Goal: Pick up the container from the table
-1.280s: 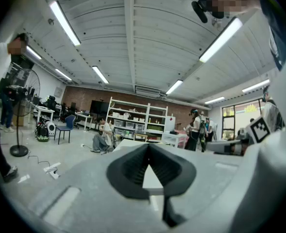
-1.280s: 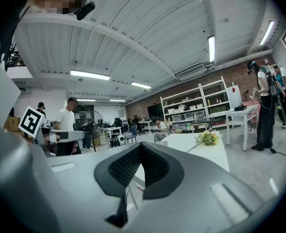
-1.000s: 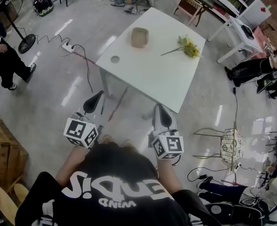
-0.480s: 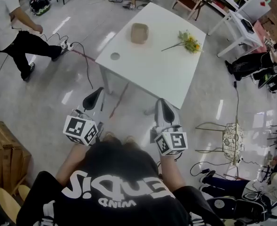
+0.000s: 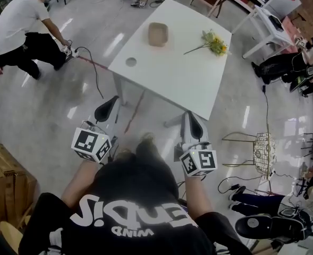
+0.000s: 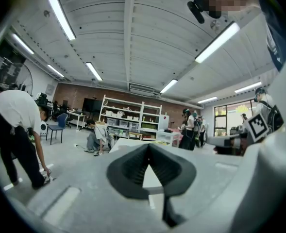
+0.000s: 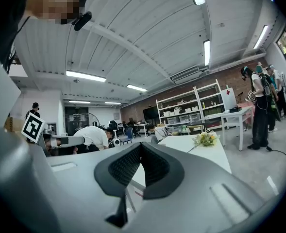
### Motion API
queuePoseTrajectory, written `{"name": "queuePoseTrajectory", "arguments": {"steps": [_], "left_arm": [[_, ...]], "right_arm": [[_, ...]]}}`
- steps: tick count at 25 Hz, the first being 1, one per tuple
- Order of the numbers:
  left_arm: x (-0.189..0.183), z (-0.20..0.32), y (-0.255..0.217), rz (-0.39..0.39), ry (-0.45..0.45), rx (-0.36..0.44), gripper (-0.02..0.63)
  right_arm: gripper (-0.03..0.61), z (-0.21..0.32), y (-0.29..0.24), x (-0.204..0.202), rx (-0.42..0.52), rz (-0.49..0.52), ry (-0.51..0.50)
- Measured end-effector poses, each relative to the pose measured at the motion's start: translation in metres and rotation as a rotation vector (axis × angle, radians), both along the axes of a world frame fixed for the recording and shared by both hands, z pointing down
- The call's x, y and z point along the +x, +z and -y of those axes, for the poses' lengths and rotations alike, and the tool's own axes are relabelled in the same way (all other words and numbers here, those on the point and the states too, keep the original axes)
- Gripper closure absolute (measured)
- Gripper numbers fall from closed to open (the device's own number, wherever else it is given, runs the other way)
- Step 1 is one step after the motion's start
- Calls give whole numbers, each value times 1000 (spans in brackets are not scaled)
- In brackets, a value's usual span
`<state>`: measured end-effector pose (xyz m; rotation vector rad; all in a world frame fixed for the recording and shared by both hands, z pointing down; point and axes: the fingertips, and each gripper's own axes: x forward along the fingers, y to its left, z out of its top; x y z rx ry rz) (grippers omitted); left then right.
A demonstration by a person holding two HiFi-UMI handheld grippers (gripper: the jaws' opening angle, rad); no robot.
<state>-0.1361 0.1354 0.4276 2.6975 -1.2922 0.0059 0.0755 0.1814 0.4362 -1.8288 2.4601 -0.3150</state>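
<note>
The tan square container sits on the far part of the white table. Beside it lie a yellow flower sprig and a small grey disc. Both grippers are held level over the floor, short of the table's near edge and well away from the container. My left gripper is shut with nothing in it, its pads meeting in the left gripper view. My right gripper is also shut and empty. The right gripper view shows the table and the flower sprig ahead.
A person in a white shirt bends over a power strip and cable on the floor, left of the table. More people sit at the right. A wire basket stands at the right, and wooden crates stand at the left.
The person in the white shirt has stepped in at the left and bent down to the cable. My left gripper edged slightly towards the table. Both grippers stayed shut.
</note>
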Motion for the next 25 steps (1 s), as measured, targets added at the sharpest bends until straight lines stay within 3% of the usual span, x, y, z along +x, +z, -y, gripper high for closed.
{"name": "queuePoseTrajectory", "arguments": {"steps": [12, 25], "left_arm": [[-2, 53, 9, -9, 2, 5, 612], [13, 167, -3, -7, -10, 3, 612]], "right_arm": [[581, 50, 17, -4, -14, 2, 5], [581, 165, 6, 12, -11, 5, 0]]}}
